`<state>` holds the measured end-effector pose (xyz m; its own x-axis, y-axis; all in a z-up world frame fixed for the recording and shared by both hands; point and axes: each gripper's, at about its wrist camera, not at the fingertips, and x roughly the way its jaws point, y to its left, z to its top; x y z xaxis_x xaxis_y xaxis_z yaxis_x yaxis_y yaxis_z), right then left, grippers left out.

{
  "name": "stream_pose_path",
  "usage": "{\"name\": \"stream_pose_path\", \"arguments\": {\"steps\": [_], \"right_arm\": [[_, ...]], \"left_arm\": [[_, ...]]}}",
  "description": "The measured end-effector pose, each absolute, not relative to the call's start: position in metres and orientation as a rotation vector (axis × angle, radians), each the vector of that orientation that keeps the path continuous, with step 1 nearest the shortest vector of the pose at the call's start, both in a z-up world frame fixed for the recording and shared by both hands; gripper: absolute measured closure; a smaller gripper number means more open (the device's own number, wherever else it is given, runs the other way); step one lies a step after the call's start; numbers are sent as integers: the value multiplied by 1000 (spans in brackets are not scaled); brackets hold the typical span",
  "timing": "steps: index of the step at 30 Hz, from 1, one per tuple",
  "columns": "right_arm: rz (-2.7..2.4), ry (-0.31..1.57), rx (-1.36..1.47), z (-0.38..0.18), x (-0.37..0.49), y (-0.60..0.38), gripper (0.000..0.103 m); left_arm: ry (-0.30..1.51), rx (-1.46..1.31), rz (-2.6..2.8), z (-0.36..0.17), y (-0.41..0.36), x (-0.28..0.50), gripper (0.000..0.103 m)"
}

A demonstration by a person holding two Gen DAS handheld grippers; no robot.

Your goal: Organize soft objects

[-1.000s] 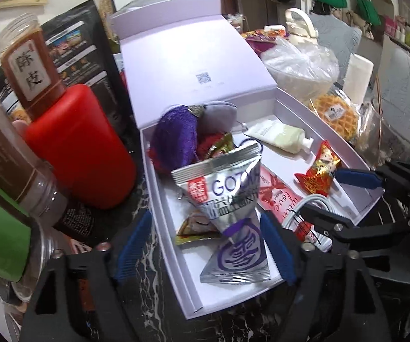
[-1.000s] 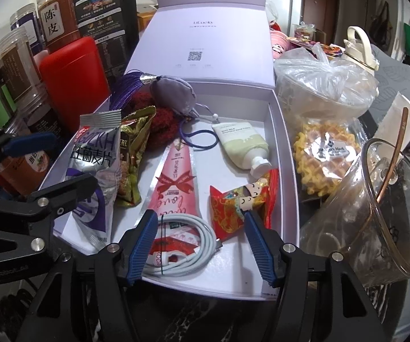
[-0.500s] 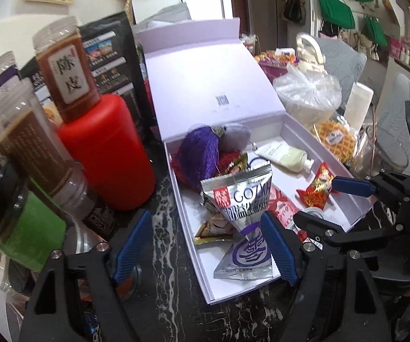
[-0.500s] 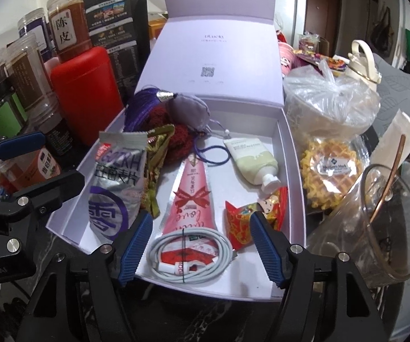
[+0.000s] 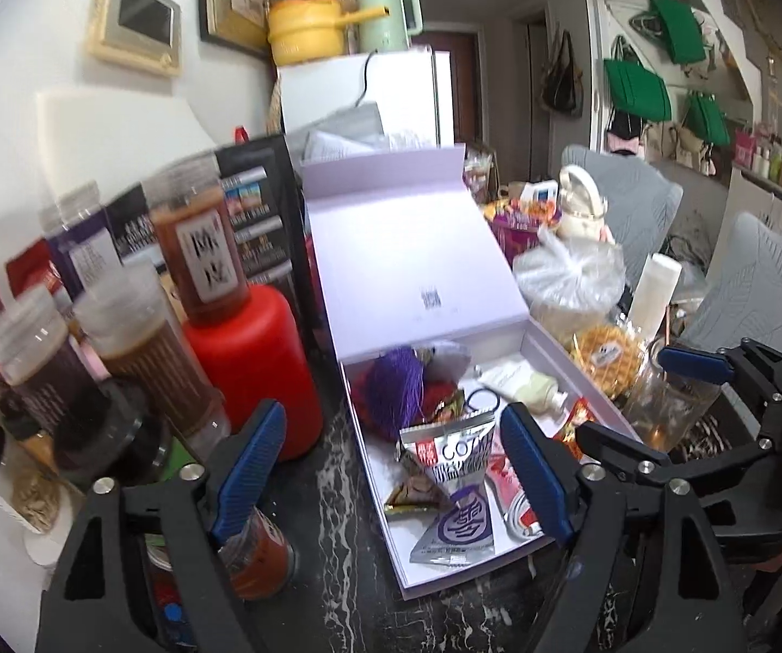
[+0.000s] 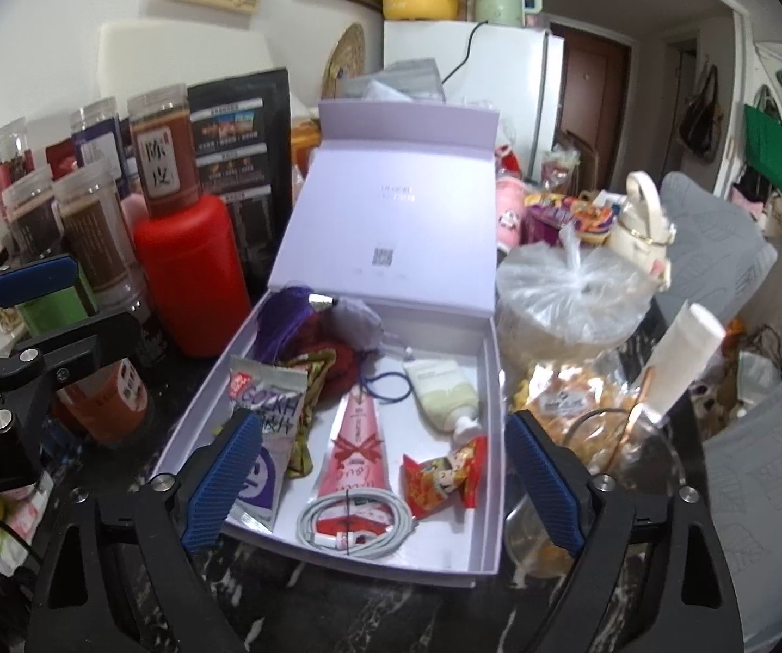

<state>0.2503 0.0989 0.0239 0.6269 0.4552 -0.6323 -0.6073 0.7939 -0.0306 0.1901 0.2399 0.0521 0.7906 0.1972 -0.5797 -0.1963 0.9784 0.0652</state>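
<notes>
Above the near end of the lavender box (image 6: 491, 495), I hold both grippers level and pointing forward, each released with its blue pads spread wide and nothing between them. My right gripper (image 6: 382, 487) is centred on the box's near edge; its left pad overlaps the silver snack packet (image 6: 268, 435) in view, and whether they touch I cannot tell. My left gripper (image 5: 391, 470) sits off the box's left corner, one pad over the dark marble counter (image 5: 331, 533), the other over the box interior.

Soft items lie inside the box: at the far end, a purple tassel bundle (image 6: 282, 321), a dark red pouch (image 6: 331, 364) and a grey drawstring pouch (image 6: 355, 321) heaped together; mid-box, a pink cone-shaped packet (image 6: 358, 446) and a pale green tube (image 6: 442, 394); nearest me, a coiled white cable (image 6: 355, 525) and a red candy wrapper (image 6: 442, 479). The box lid (image 6: 391, 223) stands open behind.

Left of the box stands a red canister (image 6: 186, 277) among lidded jars (image 6: 94, 228); to the right sit a knotted plastic bag (image 6: 570, 294) and bagged waffles (image 6: 570, 402).
</notes>
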Motion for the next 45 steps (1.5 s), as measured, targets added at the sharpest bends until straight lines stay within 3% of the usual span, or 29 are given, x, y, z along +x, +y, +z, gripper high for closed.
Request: {"name": "stream_pose_path", "arguments": {"steps": [5,10,24,45], "right_arm": [[588,596,-256,44,238,90,5],[563,541,-247,61,221,75,1],[494,481,-210,87,172,29,1],[424,549,-197,63,114,-10,1]], "left_arm": [[570,1,217,71,235,176,4],[533,-2,207,86,229,160,3],[465,-21,161,113,205,115,3],[554,-45,153,77,168,75,3]]}}
